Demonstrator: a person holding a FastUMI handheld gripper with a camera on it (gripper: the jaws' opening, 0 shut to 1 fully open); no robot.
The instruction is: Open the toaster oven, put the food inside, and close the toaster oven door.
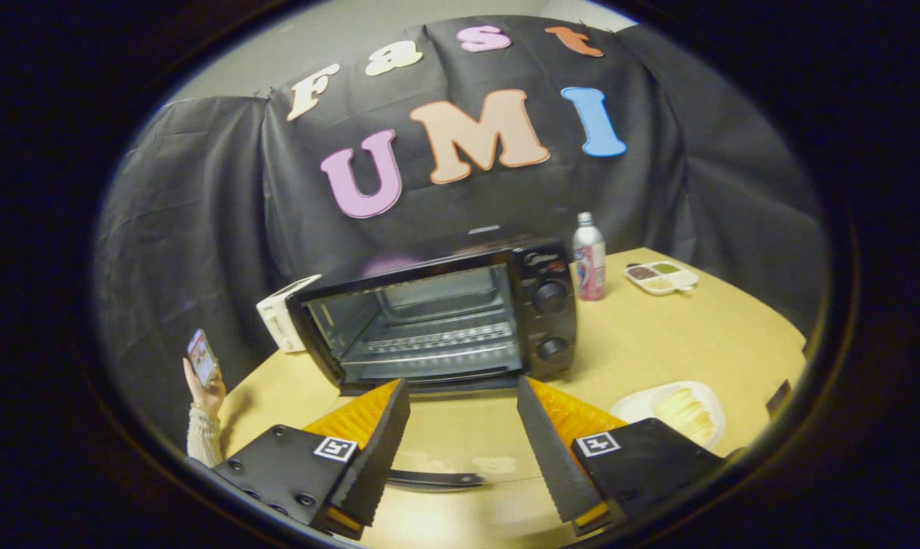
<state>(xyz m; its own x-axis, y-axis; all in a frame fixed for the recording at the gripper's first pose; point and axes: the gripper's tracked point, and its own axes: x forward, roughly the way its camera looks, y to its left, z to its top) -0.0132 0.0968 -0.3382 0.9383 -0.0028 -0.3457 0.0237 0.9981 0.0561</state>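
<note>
**Oven door down, gripper spread and empty**

We see the gripper [460,396] with its two fingers spread wide apart, nothing between them but the lowered glass door [460,454] of the toaster oven [437,316]. The door lies flat toward us, its dark handle [437,479] showing low between the fingers. Just ahead of the fingertips the oven stands open on the wooden table [658,343], its wire rack [437,339] bare inside and two knobs [550,296] on its front panel, to the right of the opening.

We find the food [685,412], pale and sliced, on a white plate [635,406] just beside the right finger, apart from the oven. Beyond the oven, on its right, stands a bottle [589,255], and farther right lies a small divided tray [661,277]. A white appliance [281,313] sits against the oven's left side. To the left of the left finger a person's hand [208,393] holds up a phone [201,356].
</note>
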